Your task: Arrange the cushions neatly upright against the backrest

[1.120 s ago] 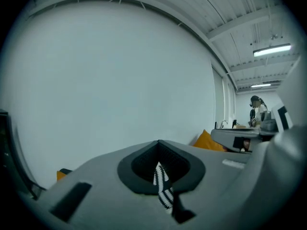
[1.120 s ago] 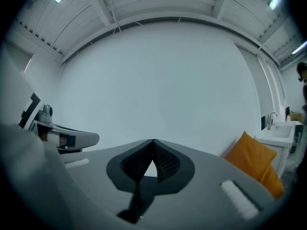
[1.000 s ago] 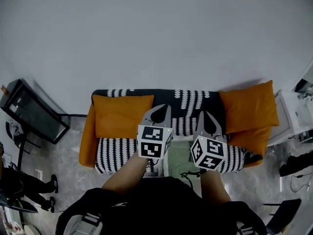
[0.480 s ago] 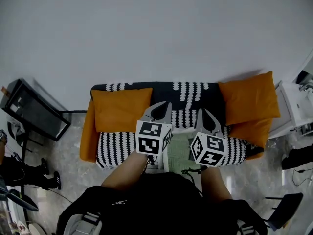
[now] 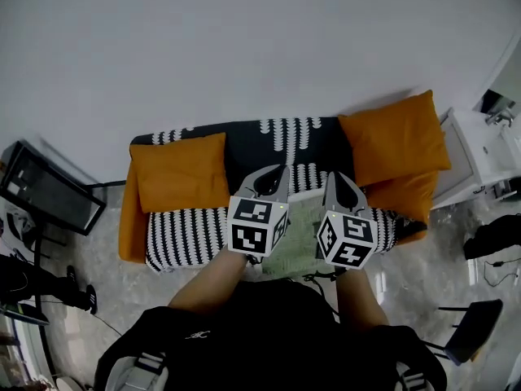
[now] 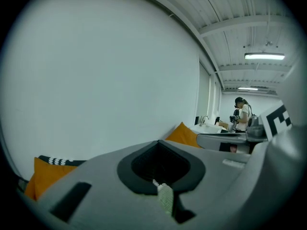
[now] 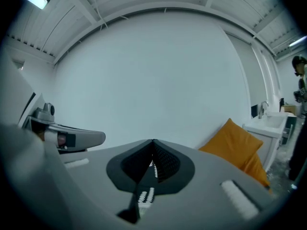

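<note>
The black-and-white patterned sofa (image 5: 191, 233) holds an orange cushion (image 5: 175, 175) upright against the backrest at the left. A second orange cushion (image 5: 394, 137) leans at the right end, with a third (image 5: 404, 199) below it. A pale green cushion (image 5: 302, 236) lies flat on the seat in the middle. My left gripper (image 5: 277, 172) and right gripper (image 5: 334, 177) hover side by side above the green cushion, both shut and holding nothing. The left gripper view shows shut jaws (image 6: 159, 143) and orange cushions (image 6: 46, 174) on both sides. In the right gripper view, the right cushion (image 7: 235, 140) is beyond shut jaws (image 7: 153, 142).
A dark glass-fronted stand (image 5: 49, 198) is left of the sofa. A white counter with a sink (image 5: 479, 149) is at its right end. A black bag (image 5: 493, 239) and a dark chair (image 5: 468, 340) are on the floor at the right. A person (image 6: 242, 113) stands far off.
The sofa has shifted left and slightly up in the head view. Both grippers stay shut, side by side over the seat, now more squarely above the green cushion.
</note>
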Motion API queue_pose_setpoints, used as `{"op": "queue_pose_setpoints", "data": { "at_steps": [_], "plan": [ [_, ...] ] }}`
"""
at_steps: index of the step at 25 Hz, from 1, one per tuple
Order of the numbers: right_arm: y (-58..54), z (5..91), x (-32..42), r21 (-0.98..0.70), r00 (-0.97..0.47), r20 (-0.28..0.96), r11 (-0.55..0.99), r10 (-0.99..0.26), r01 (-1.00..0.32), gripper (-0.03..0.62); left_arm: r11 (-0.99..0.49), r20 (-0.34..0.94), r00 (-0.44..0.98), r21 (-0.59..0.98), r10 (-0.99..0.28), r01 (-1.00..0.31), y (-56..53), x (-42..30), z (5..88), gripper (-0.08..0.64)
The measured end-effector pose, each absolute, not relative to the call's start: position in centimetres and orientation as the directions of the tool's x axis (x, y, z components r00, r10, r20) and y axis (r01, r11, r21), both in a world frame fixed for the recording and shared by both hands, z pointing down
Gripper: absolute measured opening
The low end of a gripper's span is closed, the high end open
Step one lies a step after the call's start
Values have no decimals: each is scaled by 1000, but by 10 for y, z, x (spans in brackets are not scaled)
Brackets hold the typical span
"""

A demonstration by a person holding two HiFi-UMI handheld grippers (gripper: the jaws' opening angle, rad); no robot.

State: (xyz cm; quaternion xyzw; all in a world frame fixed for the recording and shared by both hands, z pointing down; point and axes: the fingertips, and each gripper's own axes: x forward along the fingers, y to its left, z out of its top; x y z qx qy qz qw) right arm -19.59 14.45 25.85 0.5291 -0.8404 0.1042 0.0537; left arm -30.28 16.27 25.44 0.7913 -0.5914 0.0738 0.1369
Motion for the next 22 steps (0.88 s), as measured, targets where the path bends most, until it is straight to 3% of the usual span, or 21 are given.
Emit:
{"op": "queue_pose_setpoints", "data": {
  "at_steps": [14,22],
  "plan": [
    [155,276,-10,-112,-111,254,85,-961,-990,6,-585,316,608,176,-728,-792,139,-105,276,9],
    [174,272,25,-85,40,249,-63,-968,-994,6,-725,307,741,188,-597,-662,145,-54,279,9]
  ]
}}
